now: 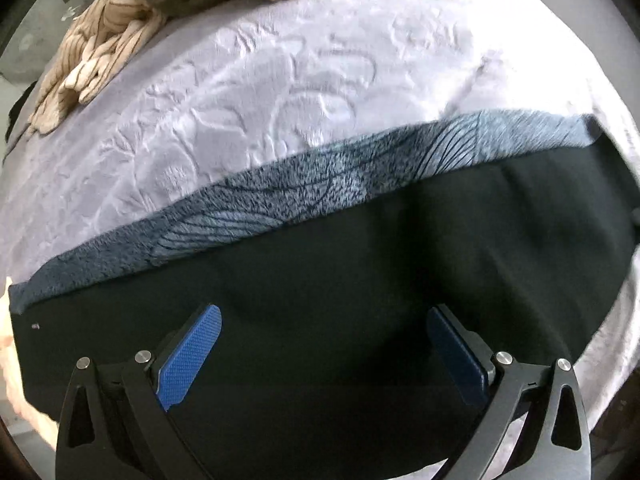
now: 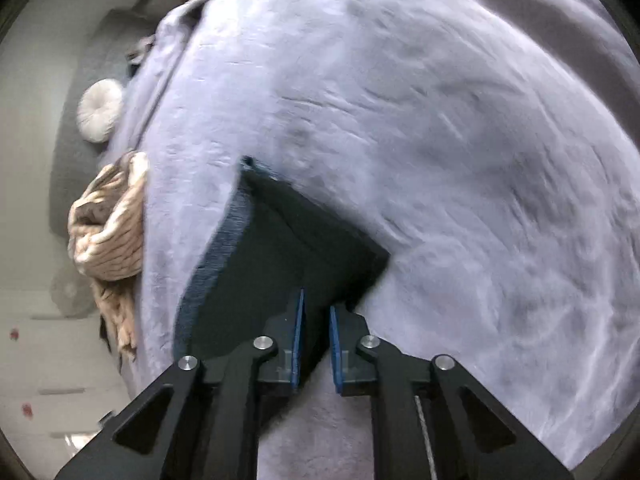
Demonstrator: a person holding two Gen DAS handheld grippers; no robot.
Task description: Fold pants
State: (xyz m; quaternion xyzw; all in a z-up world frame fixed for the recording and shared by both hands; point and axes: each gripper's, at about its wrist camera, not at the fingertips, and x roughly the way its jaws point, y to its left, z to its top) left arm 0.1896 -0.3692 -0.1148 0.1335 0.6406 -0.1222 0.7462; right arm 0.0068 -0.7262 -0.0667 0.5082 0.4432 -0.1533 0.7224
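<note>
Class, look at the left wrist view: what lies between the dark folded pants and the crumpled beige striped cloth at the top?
In the left wrist view, only bare embossed lavender blanket separates the dark folded pants from the crumpled beige striped cloth.

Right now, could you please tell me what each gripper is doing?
Left gripper: open, holding nothing, above the dark pants.
Right gripper: nearly closed at the pants' edge; whether it grips the cloth cannot be told.

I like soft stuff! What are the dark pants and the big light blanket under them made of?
The pants look like smooth, matte dark fabric outside, with a fuzzy blue-grey fleece lining showing along one edge. The blanket looks like plush, velvety pale lilac cloth with an embossed pattern. The exact fibre can't be told.
</note>
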